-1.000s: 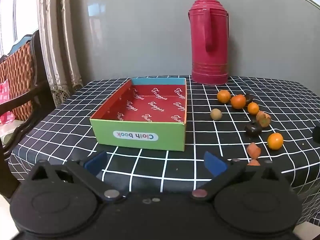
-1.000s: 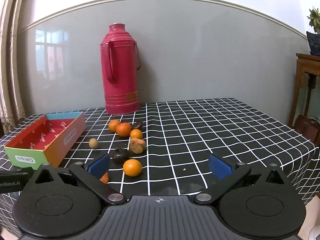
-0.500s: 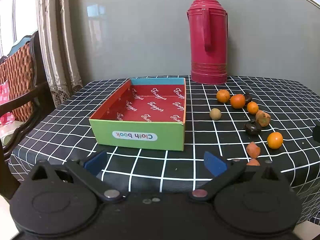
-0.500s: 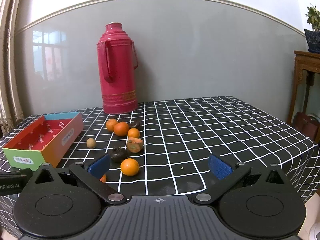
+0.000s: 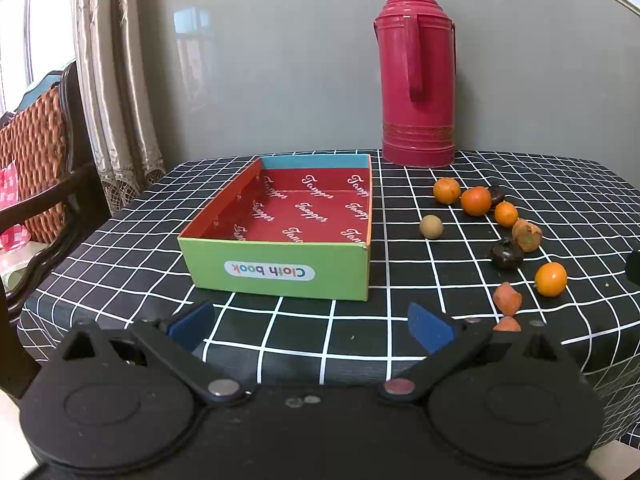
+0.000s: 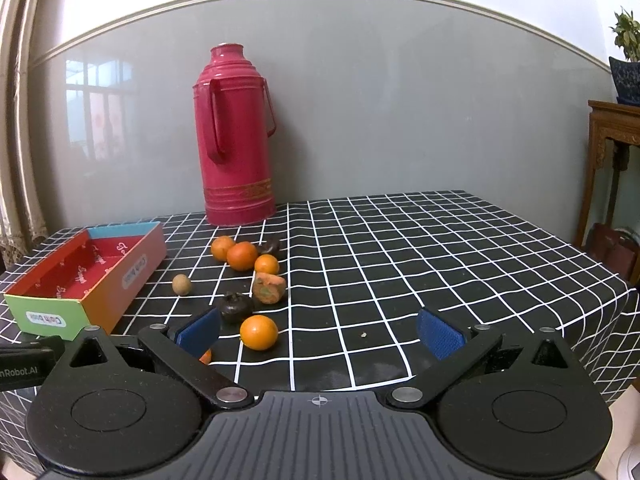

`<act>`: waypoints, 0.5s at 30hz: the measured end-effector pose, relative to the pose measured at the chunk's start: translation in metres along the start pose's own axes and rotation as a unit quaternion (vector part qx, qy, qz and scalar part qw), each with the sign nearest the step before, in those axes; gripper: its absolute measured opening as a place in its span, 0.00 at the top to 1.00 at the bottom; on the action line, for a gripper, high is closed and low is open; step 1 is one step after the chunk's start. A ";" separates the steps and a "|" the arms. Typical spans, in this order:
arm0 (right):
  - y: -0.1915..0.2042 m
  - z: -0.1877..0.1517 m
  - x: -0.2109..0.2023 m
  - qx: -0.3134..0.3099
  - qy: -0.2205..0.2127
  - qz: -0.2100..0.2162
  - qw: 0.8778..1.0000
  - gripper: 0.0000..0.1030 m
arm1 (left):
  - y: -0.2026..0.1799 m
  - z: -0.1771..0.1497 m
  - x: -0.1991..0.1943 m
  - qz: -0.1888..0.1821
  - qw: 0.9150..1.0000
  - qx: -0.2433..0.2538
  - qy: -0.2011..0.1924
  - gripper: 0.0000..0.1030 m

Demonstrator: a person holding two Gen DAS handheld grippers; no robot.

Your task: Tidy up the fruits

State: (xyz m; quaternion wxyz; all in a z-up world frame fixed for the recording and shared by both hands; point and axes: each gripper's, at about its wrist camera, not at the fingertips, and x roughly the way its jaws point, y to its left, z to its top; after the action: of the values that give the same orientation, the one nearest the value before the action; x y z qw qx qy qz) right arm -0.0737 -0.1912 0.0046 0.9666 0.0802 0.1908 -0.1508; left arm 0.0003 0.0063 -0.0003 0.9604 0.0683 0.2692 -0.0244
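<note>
Since a second ago, the right view has slid a bit: the tall dark-pink metal flask (image 6: 236,136) and the fruits now sit closer to the middle of the frame. The left view looks almost the same as before, with the box only a touch lower in the frame.

The left hand-held gripper (image 5: 311,325) is spread wide and holds nothing. The right hand-held gripper (image 6: 320,330) is also spread wide and holds nothing. Both have blue pads on black arms.

The open cardboard box with a green front and red inside (image 5: 280,236) sits in the middle of the left view. It has nothing in it. A white label on its front reads "Cloth book", upside down. The red lining has a white curly word printed many times, too hard to read for sure. At the left edge of the right view, a black part says "nRobot.AI".

The fruits lie on the surface to the right of the box, on the black cloth with white grid lines (image 6: 400,264). There are round smooth orange fruits (image 6: 259,332), a small tan ball-shaped fruit (image 6: 182,284), a dark round wrinkly fruit (image 6: 237,307), and a lumpy orange piece with a rough cut face (image 6: 269,288). Another small dark fruit (image 6: 269,246) touches the orange ones near the flask. Two little orange chunks (image 5: 507,299) lie at the lower right of the left view.
</note>
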 end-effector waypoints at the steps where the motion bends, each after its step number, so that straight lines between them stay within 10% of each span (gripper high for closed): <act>1: 0.000 0.000 0.000 0.000 0.000 0.000 1.000 0.00 | 0.000 0.000 0.000 0.000 1.000 0.000 0.000 0.06; 15: -0.001 0.000 0.000 0.001 0.001 0.000 1.000 0.00 | 0.000 -0.001 0.000 0.000 1.000 0.001 -0.002 0.06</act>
State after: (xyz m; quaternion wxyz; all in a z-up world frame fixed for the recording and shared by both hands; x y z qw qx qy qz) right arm -0.0740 -0.1918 0.0042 0.9664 0.0811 0.1914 -0.1512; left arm 0.0001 0.0067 -0.0013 0.9607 0.0696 0.2676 -0.0249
